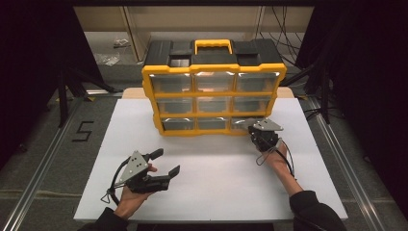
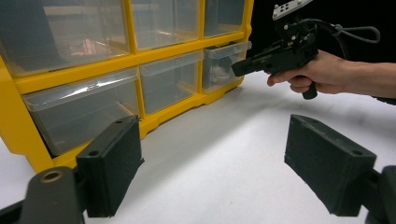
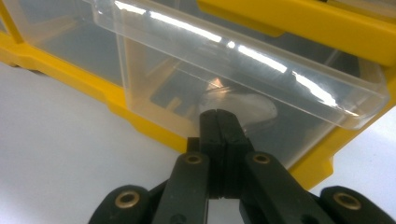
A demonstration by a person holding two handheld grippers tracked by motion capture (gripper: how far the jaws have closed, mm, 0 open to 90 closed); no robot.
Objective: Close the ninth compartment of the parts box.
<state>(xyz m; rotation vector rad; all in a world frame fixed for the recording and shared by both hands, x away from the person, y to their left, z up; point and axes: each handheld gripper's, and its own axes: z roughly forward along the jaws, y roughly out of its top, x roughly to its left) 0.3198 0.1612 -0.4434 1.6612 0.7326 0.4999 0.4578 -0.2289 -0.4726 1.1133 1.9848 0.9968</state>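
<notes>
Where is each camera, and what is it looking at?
High view: sits above the person's side, looks forward and down at the white table and yellow drawer box; both hands and forearms show.
Left gripper view: rides the left gripper, looks along its open fingers at the box; the right gripper shows farther off.
Right gripper view: rides the right gripper, looks along its shut fingers at the bottom right drawer.
All share the drawer box.

Organizer (image 1: 214, 98) sits at table (image 1: 207, 192) back edge, centre. R gripper (image 1: 260, 131) at its bottom-right drawer (image 3: 243, 88); L gripper (image 1: 166, 162) near front-left.
</notes>
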